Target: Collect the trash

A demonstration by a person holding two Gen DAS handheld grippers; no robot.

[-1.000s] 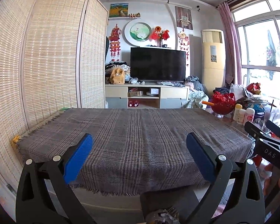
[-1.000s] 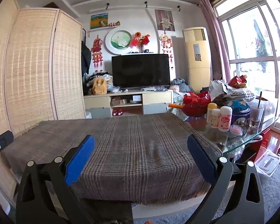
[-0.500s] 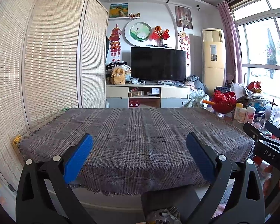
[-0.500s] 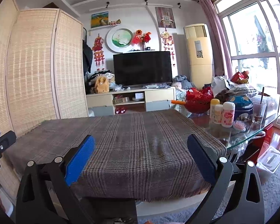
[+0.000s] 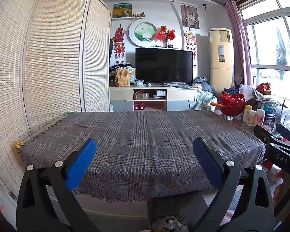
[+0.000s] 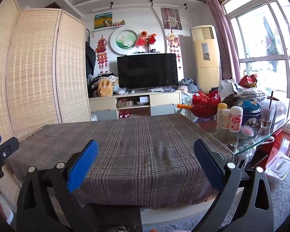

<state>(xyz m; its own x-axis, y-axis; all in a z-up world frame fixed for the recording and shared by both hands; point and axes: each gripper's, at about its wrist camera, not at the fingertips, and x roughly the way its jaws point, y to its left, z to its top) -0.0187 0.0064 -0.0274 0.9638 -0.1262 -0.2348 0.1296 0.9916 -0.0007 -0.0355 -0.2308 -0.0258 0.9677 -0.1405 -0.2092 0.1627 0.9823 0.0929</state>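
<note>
My left gripper (image 5: 145,160) is open and empty, held at the near edge of a table covered with a grey plaid cloth (image 5: 141,135). My right gripper (image 6: 146,162) is open and empty too, at the same near edge further right. It also shows in the left wrist view (image 5: 276,143) at the right. The left gripper's tip shows in the right wrist view (image 6: 0,148) at the left. Crumpled grey trash (image 5: 168,223) lies low between the left gripper's arms, below the table edge. No trash shows on the cloth.
A glass tabletop (image 6: 241,135) right of the cloth holds a red bowl (image 6: 205,105), white bottles (image 6: 234,118), a glass cup (image 6: 267,116) and a hairbrush (image 6: 247,130). A woven screen (image 5: 48,58) stands on the left. A clear box (image 6: 278,164) lies on the floor.
Both views have tilted or lifted slightly, so the room sits a little lower in frame. Both grippers stay open and empty.
</note>
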